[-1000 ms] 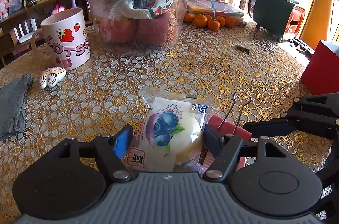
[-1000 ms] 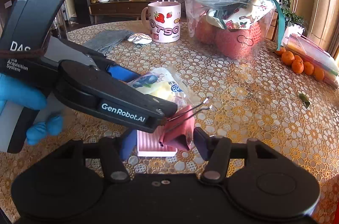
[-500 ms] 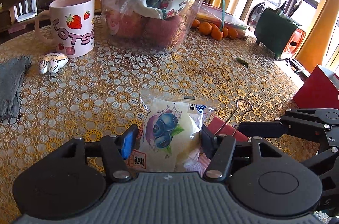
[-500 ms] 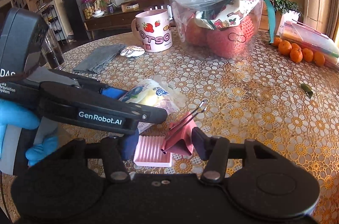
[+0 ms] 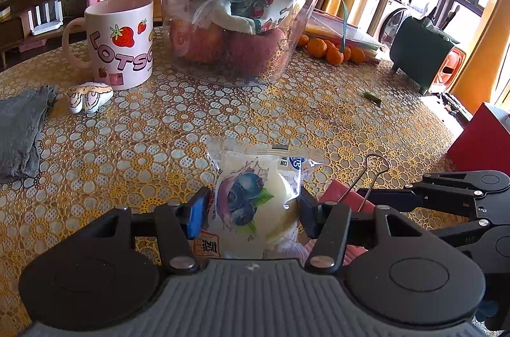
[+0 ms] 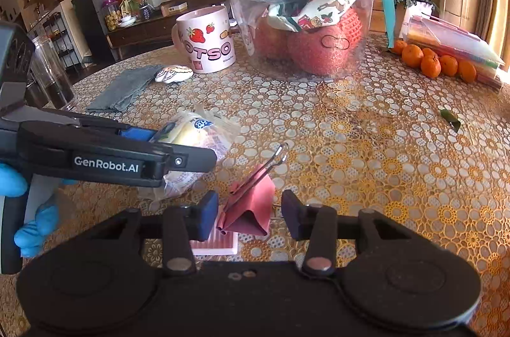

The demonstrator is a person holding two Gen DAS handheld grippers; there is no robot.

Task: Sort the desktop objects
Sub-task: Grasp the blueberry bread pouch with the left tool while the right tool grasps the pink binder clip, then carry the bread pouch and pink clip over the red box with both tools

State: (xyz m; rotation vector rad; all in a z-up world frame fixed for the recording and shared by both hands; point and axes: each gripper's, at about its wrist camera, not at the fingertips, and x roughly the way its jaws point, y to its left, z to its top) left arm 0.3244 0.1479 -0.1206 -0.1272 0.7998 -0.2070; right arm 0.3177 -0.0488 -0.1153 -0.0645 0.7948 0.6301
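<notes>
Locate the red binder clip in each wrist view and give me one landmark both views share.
Left wrist: the red binder clip sits lower right, just right of the blueberry snack packet, partly hidden behind the finger.
Right wrist: the clip sits bottom centre, between the open fingers, wire handles pointing up.
Shared landmark: the pink strawberry mug.

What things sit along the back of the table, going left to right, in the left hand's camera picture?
Grey cloth → small white figurine → pink strawberry mug → clear tub of bagged fruit → tangerines → green leaf scrap.
</notes>
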